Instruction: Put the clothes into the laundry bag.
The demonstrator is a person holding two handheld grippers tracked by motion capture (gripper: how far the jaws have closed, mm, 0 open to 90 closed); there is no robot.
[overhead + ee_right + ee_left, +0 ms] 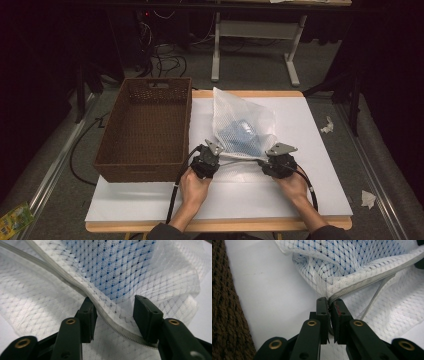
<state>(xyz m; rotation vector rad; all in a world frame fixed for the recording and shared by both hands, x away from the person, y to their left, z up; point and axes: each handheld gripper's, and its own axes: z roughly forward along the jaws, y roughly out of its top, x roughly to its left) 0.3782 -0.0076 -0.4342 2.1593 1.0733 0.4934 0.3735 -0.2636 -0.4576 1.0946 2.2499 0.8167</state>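
A person's 2 hands reach in from the near edge of a white table (300, 195), each holding a black gripper. The left gripper (329, 305) is clenched on the zipper edge (372, 278) of a white mesh laundry bag (240, 127), pinching the zipper's end at the bag's near left corner, probably to anchor that end. The right gripper (115, 308) has its jaws spread apart, one on each side of the same zipper edge farther along; it straddles the zipper without squeezing it, as if lining up to take hold.

Between the 2 grippers the zipper edge runs in a nearly straight line, so the bag's mouth looks stretched along the table. Behind that line the bag rises in a loose, puffed heap. Something blue (246, 134) shows through the mesh; I cannot tell what it is.

Beside the bag, at the table's left, stands an empty brown woven basket (125, 165), close to the bag's edge.
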